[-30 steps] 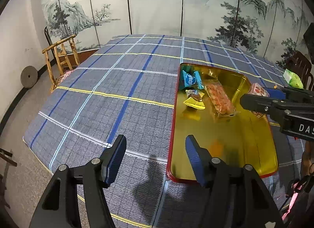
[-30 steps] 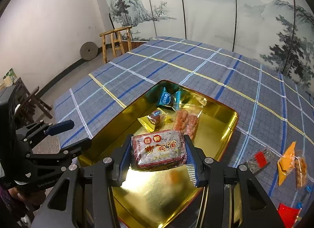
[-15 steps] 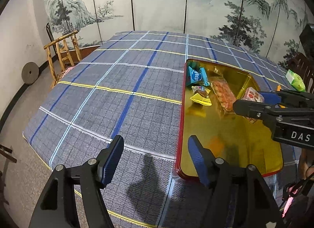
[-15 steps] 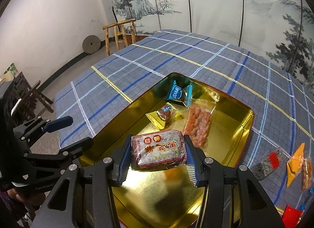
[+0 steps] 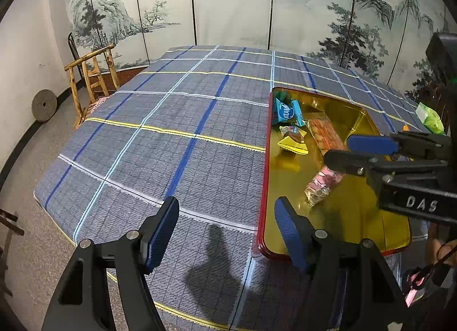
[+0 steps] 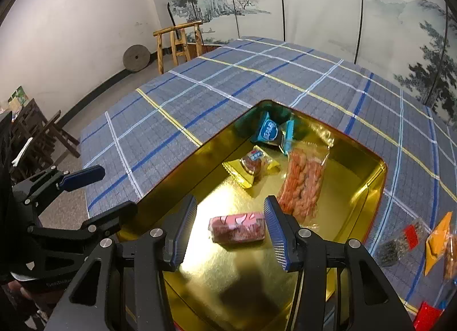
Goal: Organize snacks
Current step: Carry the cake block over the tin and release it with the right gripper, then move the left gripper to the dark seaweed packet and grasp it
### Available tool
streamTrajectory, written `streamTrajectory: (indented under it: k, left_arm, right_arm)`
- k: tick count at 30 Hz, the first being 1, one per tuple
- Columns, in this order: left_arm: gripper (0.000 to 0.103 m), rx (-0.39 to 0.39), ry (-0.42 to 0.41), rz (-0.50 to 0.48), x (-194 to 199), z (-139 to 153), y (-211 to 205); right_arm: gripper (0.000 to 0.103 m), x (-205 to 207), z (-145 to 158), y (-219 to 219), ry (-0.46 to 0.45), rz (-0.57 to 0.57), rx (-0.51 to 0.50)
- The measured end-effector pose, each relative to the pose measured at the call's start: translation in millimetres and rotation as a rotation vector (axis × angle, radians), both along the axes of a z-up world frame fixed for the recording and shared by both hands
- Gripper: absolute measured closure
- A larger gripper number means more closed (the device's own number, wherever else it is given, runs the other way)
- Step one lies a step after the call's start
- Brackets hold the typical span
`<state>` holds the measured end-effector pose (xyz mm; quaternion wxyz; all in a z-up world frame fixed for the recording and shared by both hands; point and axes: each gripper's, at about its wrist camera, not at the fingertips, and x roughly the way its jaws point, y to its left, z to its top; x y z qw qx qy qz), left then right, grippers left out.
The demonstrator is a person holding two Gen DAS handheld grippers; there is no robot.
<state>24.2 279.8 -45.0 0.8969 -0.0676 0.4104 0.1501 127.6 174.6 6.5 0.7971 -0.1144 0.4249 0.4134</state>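
1. The letters "DAS" can be read on the right gripper (image 5: 357,149); the writing on the blue packet (image 6: 270,131) is too small to read.
2. Half a second ago the right gripper clamped the pink snack pack (image 6: 237,229); now its jaws stand apart and the pack lies on the floor of the gold tray (image 6: 371,185).
3. The pack's long axis runs across, from pad to pad.
4. The left gripper (image 5: 225,229) is spread wide, empty, over the tablecloth (image 5: 171,145).

My right claw (image 6: 230,229) hangs over the gold tray (image 6: 371,185), whose near floor is bare except for the pink packet (image 6: 237,226) just below. Snacks crowd the far corner; my left claw (image 5: 225,231) has open cloth (image 5: 171,145) ahead.
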Motion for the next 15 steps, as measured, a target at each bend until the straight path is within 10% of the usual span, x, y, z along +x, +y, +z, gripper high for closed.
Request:
streamTrajectory:
  k: [15]
  left_arm:
    - [0.036,0.022,0.004,-0.010,-4.2,10.0,-10.2]
  right_arm:
    - [0.053,-18.7,18.3,-72.0,-0.074,-0.086,0.088]
